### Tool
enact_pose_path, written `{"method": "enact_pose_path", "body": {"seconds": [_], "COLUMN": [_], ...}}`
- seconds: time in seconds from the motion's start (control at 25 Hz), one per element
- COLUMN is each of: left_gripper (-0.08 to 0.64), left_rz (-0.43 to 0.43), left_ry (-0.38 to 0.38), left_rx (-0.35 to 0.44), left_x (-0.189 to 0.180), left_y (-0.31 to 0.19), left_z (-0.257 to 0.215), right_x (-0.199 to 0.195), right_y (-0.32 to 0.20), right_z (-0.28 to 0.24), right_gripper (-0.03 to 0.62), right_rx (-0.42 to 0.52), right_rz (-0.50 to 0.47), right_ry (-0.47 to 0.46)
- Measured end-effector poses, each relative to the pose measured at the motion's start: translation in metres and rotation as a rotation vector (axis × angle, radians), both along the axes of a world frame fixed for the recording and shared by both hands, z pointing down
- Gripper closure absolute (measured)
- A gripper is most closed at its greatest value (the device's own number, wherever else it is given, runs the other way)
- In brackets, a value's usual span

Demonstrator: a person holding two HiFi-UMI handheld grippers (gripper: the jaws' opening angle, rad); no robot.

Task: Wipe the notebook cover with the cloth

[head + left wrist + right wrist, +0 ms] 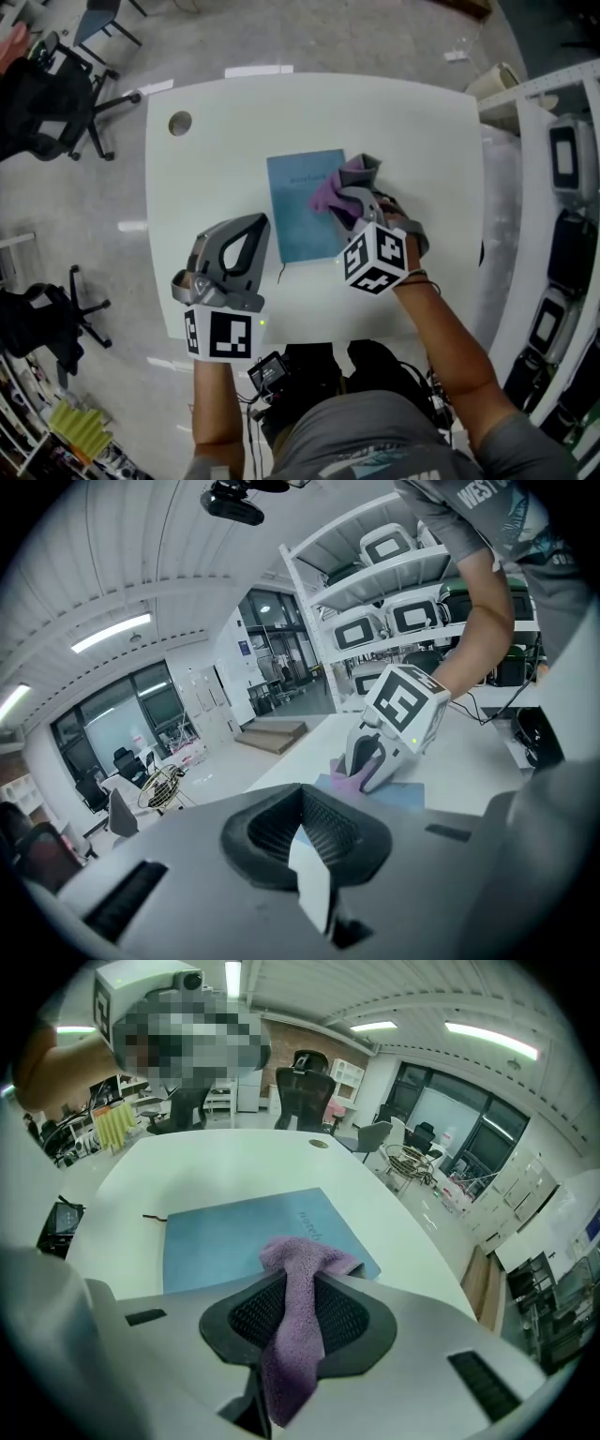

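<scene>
A light blue notebook lies flat in the middle of the white table. On its right half rests a purple cloth, and my right gripper is shut on it. The right gripper view shows the cloth pinched between the jaws of my right gripper, bunched on the notebook cover. My left gripper hangs over the table left of the notebook's near corner, jaws shut and empty. In the left gripper view my left gripper faces the notebook, the cloth and the right gripper.
A round cable hole sits at the table's far left. A small black device lies at the near edge. Office chairs stand on the floor to the left. White shelves with equipment line the right side.
</scene>
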State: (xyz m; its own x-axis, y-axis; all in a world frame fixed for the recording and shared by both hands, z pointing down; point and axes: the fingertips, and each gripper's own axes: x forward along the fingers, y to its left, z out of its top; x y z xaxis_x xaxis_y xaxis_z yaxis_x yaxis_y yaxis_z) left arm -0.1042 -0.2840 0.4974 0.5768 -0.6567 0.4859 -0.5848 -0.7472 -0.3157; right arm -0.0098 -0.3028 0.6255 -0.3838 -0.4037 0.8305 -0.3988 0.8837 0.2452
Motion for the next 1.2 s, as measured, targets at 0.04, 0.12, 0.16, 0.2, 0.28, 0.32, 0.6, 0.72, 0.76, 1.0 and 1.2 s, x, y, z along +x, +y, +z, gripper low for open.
{"method": "enact_pose_path", "body": {"seconds": [0.04,0.12,0.16,0.2,0.28,0.32,0.6,0.72,0.76,1.0,1.2], "left_gripper": [0.558,0.558,0.558,0.558,0.558,0.558,0.558,0.558,0.558,0.558,0.558], "left_rz": [-0.009,-0.028,-0.039,-0.049,-0.068,-0.078,-0.136,-0.143,-0.142,-0.104,-0.046], "left_ry": [-0.001,-0.001,0.001,0.002,0.003,0.003,-0.006,-0.015,-0.017,-0.016,-0.049], "left_rx": [-0.003,-0.004,-0.003,-0.002,-0.002,-0.003,-0.009,-0.013,-0.014,-0.008,-0.009], "left_x": [-0.004,-0.012,-0.016,-0.021,-0.032,-0.039,-0.076,-0.084,-0.085,-0.071,-0.050], "left_y": [0.000,0.001,0.001,0.001,0.000,0.000,0.003,0.002,0.001,-0.009,-0.022], "left_z": [0.001,0.002,0.002,0.002,0.002,0.003,0.006,0.009,0.009,0.006,0.002], "right_x": [-0.003,-0.012,-0.018,-0.025,-0.042,-0.052,-0.109,-0.120,-0.120,-0.101,-0.064], "right_y": [-0.002,-0.005,-0.007,-0.008,-0.011,-0.012,-0.014,-0.015,-0.015,-0.019,-0.027], "right_z": [0.000,0.000,0.000,0.000,0.000,-0.001,-0.001,-0.001,-0.001,-0.002,-0.003], "right_gripper": [0.485,0.485,0.485,0.485,0.485,0.485,0.485,0.485,0.485,0.485,0.485], "right_rx": [0.002,0.005,0.007,0.008,0.009,0.009,0.014,0.014,0.012,0.004,0.006], "right_rz": [-0.007,-0.026,-0.038,-0.050,-0.074,-0.086,-0.158,-0.171,-0.171,-0.121,-0.040], "right_ry": [0.003,0.008,0.008,0.008,0.003,-0.001,-0.028,-0.035,-0.040,-0.048,-0.042]}}
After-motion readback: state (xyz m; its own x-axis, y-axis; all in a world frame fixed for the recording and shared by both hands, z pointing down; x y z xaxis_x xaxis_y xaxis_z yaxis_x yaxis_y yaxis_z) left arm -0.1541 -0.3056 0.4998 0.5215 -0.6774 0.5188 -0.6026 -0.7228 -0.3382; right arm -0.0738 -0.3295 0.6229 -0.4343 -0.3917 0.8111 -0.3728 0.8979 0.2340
